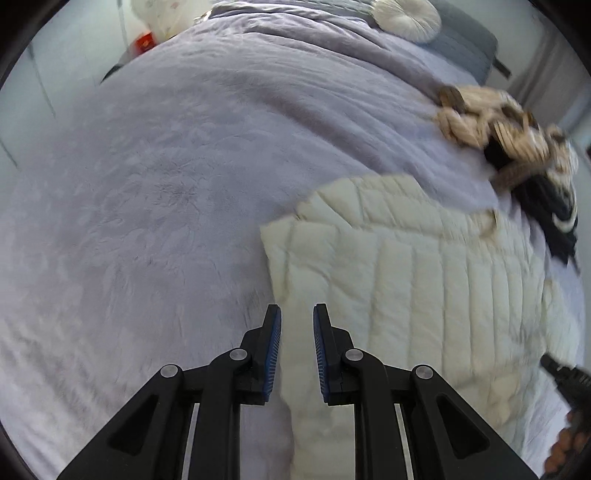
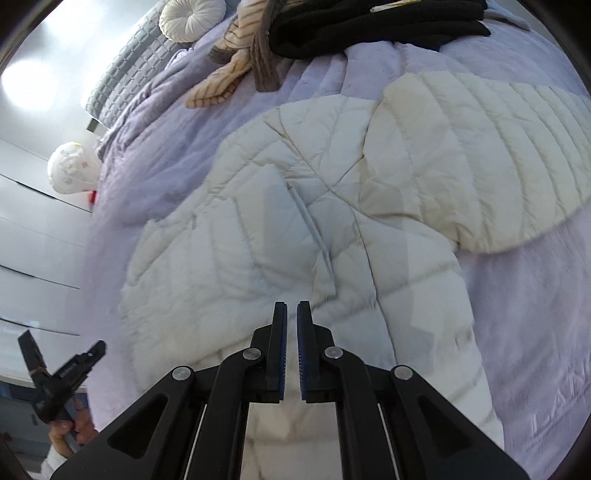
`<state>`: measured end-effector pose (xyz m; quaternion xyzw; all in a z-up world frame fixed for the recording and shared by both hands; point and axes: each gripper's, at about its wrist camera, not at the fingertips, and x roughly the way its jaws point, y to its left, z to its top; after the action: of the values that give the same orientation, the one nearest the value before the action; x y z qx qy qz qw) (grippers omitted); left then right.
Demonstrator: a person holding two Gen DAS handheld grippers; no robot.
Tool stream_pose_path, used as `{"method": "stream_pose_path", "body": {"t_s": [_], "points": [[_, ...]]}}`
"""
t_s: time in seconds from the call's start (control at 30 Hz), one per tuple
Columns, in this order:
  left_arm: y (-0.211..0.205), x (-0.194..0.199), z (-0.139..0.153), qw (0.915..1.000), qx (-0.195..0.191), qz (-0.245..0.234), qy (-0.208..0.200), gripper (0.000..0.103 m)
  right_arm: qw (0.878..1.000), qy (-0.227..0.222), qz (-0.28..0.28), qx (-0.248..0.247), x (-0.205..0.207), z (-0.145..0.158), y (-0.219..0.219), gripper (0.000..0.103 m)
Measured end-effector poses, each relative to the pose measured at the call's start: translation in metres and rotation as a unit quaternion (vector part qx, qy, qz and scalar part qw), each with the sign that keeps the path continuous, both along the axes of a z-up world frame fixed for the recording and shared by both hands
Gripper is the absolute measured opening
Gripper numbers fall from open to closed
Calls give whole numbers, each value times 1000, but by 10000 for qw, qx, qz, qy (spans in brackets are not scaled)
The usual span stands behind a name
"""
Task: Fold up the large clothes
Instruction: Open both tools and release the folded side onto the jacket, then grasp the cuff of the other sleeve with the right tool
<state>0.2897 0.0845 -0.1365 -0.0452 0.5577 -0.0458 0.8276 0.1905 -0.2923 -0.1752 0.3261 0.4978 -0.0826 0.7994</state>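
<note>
A cream quilted puffer jacket (image 2: 258, 240) lies spread on a lavender bedspread (image 2: 535, 332), with one sleeve (image 2: 480, 166) folded across its body. In the left wrist view the jacket (image 1: 424, 266) fills the lower right. My left gripper (image 1: 297, 314) hovers above the jacket's left edge, its jaws a little apart with nothing between them. My right gripper (image 2: 291, 310) hangs over the jacket's middle, shut and empty. A hand holds the left gripper (image 2: 62, 354) at the lower left of the right wrist view. The right gripper (image 1: 565, 373) shows at the right edge of the left wrist view.
A beige striped garment (image 2: 229, 66) and a black garment (image 2: 369, 29) lie piled beyond the jacket. A round white cushion (image 2: 192, 18) rests against a grey padded headboard (image 2: 122, 74). A white patterned bundle (image 2: 70, 170) sits beside the bed near pale wardrobe doors (image 2: 37, 258).
</note>
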Motion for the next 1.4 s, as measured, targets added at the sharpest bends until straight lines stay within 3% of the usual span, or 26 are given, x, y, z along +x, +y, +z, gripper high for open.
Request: {"method": "stream_pose_path", "body": {"t_s": [0.13,0.2,0.23,0.43,0.67,0.7,0.73,0.8,0.97,1.03,1.1,1.17,1.4], "points": [[-28,-27,11,9996,-68,-244,152,24,9997,31,-33,258,-22,13,0,6],[-45,-39,12,9990,86,-340,262,92,9995,50,-29,319,-33,17,0,6],[-52,-45,14,9989,151,-380,229,96,9994,46,-27,355,-39,20,0,6],[-111,-75,17,9927,383,-1116,261,96,9986,63,-83,514,-60,28,-8,6],[-161,-91,23,9880,516,-1443,209,98,9976,12,-308,614,-77,31,-35,7],[-168,-91,21,9876,512,-1464,234,98,9974,11,-343,635,-80,30,-41,16],[-174,-93,20,9872,523,-1487,253,98,9971,10,-370,659,-83,29,-46,39],[-184,-92,15,9865,622,-1494,264,98,9963,-11,-477,714,-90,26,-60,71],[-199,-92,-1,9869,453,-1455,525,97,9932,-57,-846,799,-112,14,-108,73],[-203,-90,-6,9872,361,-1425,617,97,9907,-127,-1060,844,-119,11,-126,88],[-209,-90,-10,9870,331,-1425,672,97,9874,-240,-1289,884,-126,10,-145,91],[-216,-91,-11,9859,220,-1506,698,97,9837,-336,-1478,965,-132,7,-165,103],[-255,-93,-6,9814,342,-1823,494,97,9753,-543,-1924,935,-145,-5,-202,103]]}}
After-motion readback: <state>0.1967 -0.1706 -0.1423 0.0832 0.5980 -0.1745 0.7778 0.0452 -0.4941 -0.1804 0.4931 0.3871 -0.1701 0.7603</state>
